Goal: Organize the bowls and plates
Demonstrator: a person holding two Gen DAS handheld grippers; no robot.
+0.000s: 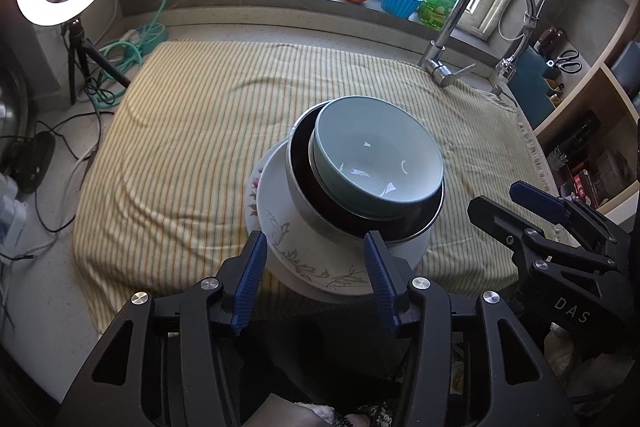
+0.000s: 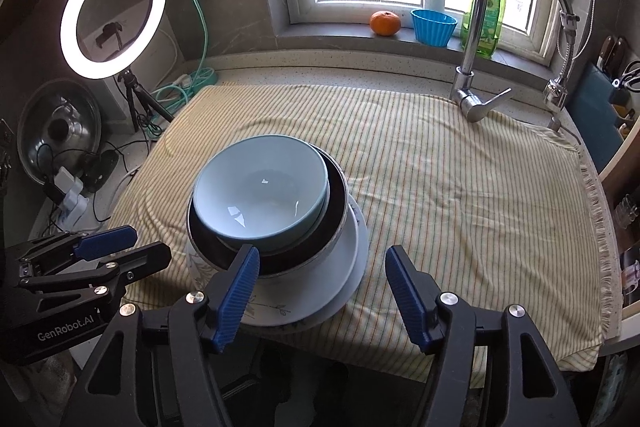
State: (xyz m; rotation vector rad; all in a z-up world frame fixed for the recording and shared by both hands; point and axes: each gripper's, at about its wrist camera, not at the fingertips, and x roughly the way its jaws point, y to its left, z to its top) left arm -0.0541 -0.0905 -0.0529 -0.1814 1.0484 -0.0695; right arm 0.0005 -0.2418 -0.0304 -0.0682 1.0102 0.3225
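Note:
A pale blue bowl [image 1: 378, 157] sits nested in a steel bowl with a dark inside [image 1: 316, 203], which rests on white plates [image 1: 288, 227] with leaf prints, all stacked on the striped cloth [image 1: 192, 131]. My left gripper [image 1: 316, 247] is open, its fingers either side of the stack's near edge, not touching it that I can tell. My right gripper [image 2: 322, 259] is open and empty just in front of the same stack [image 2: 262, 187], right of its middle. Each gripper shows in the other's view: right [image 1: 532, 199], left [image 2: 108, 247].
A tap [image 2: 476, 83] stands at the back right. An orange [image 2: 385, 23], a blue cup [image 2: 434, 27] and a green soap bottle [image 2: 486, 15] sit on the windowsill. A ring light [image 2: 113, 15] on a tripod, cables and a pot lid [image 2: 58, 131] are at the left. Shelves stand at the right.

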